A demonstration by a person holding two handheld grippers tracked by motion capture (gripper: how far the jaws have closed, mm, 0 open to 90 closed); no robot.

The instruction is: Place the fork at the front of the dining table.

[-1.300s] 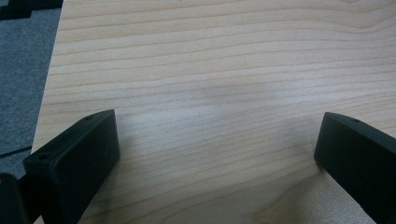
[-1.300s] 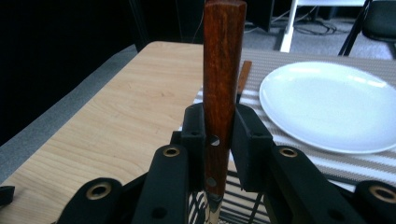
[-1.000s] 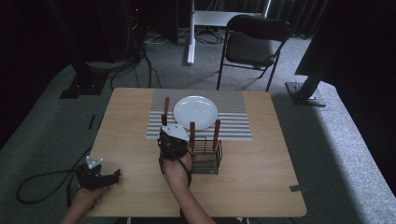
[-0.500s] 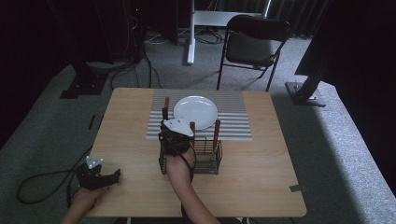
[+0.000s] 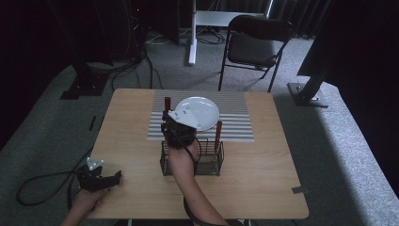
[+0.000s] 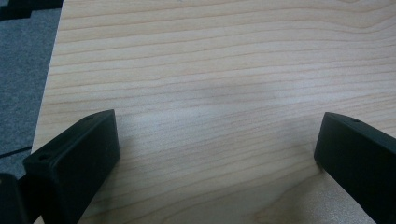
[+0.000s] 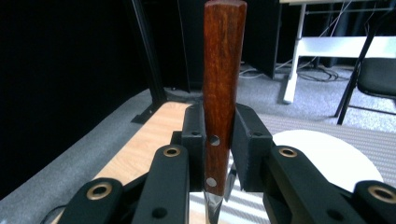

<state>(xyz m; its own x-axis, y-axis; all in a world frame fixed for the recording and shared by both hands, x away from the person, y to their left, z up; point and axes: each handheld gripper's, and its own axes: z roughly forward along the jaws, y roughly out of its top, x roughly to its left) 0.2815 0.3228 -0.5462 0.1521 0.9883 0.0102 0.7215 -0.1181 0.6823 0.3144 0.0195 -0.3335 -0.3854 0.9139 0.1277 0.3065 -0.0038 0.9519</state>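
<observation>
My right gripper (image 5: 175, 126) is shut on a knife with a reddish wooden handle (image 7: 223, 70). The handle stands upright between the jaws, and a bit of the blade tip (image 7: 214, 207) shows below. In the high view the knife handle (image 5: 167, 104) pokes up beside a white plate (image 5: 201, 112), just beyond a black wire caddy (image 5: 209, 164). Another wooden handle (image 5: 218, 133) stands in the caddy. My left gripper (image 5: 111, 178) rests open at the table's front left corner, with bare wood between its jaws (image 6: 217, 154).
The plate lies on a grey striped mat (image 5: 237, 121) at the table's far middle. The wooden table (image 5: 263, 179) ends close to the left gripper. On the floor beyond stand a black chair (image 5: 256, 44) and a white desk leg (image 5: 192, 37).
My right gripper has risen and moved slightly away from the caddy towards the plate, with the knife in it. The left gripper has stayed put.
</observation>
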